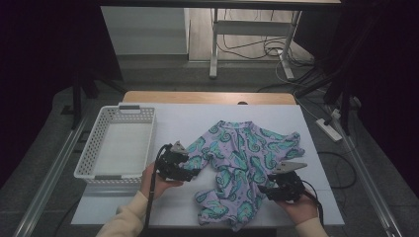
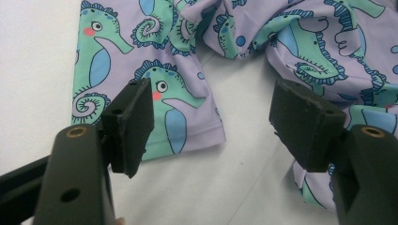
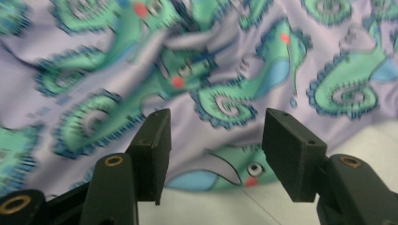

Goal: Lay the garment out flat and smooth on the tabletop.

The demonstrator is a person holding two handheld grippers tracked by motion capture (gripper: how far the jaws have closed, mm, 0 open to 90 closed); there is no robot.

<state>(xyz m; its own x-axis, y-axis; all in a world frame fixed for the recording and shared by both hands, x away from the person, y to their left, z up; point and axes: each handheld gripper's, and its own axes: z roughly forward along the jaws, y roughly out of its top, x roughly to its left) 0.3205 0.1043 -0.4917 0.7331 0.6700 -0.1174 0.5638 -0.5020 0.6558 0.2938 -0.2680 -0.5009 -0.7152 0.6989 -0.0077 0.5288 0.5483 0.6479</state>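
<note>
A lilac garment (image 1: 242,158) printed with green seahorses lies crumpled on the white table top (image 1: 188,116). My left gripper (image 1: 193,170) hovers at the garment's left edge, held in a hand. In the left gripper view that gripper (image 2: 213,93) is open, with a sleeve hem (image 2: 187,136) lying flat under and between its jaws, not pinched. My right gripper (image 1: 263,190) sits at the garment's lower right side. In the right gripper view it (image 3: 218,117) is open just over the cloth (image 3: 225,70), whose edge (image 3: 234,180) lies below the jaws.
A white slotted basket (image 1: 91,148) stands on the left of the table, beside my left hand. Bare white table shows in front of the garment and behind it. Beyond the table are a desk frame (image 1: 213,44) and floor cables (image 1: 276,49).
</note>
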